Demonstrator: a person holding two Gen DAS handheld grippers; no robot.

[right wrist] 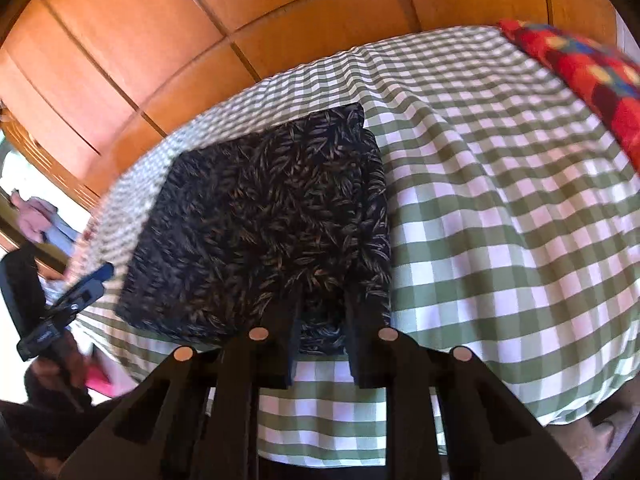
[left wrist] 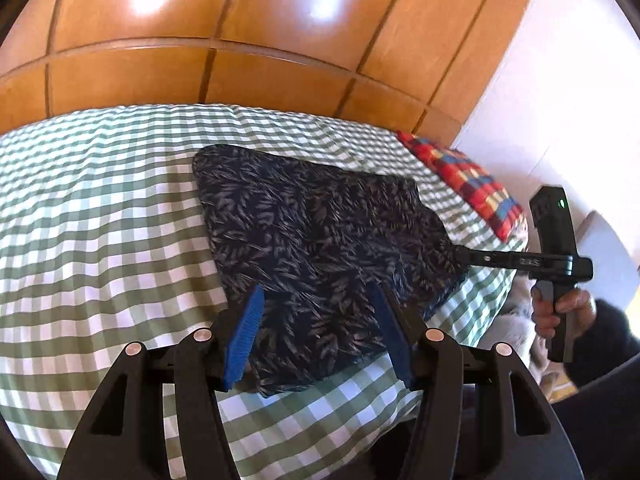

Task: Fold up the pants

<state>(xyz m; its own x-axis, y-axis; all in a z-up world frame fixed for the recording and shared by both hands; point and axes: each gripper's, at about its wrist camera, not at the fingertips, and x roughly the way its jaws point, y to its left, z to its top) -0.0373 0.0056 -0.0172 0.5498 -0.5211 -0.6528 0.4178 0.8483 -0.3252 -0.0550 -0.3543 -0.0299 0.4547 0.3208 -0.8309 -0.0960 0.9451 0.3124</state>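
Observation:
The pants (left wrist: pixel 312 232), dark with a leaf print, lie folded into a compact packet on the green-and-white checked bedspread (left wrist: pixel 100 220). My left gripper (left wrist: pixel 318 290) is open, its blue pads (left wrist: pixel 244 340) spread wide just above the packet's near corner with nothing between them. From the right side my right gripper (right wrist: pixel 324 294) comes in low over the pants (right wrist: pixel 260 224). Its black fingers (right wrist: pixel 290 332) are a little apart and straddle the near edge without squeezing any cloth. In the left wrist view the right gripper (left wrist: pixel 464 256) touches the packet's right edge, with a hand (left wrist: pixel 560 308) on its handle.
A red patchwork cushion (left wrist: pixel 472 184) lies at the far right of the bed, also seen in the right wrist view (right wrist: pixel 592 76). Wooden panelling (left wrist: pixel 240 20) rises behind the bed. A white wall (left wrist: pixel 560 80) stands to the right. Bare checked cloth (right wrist: pixel 500 220) surrounds the pants.

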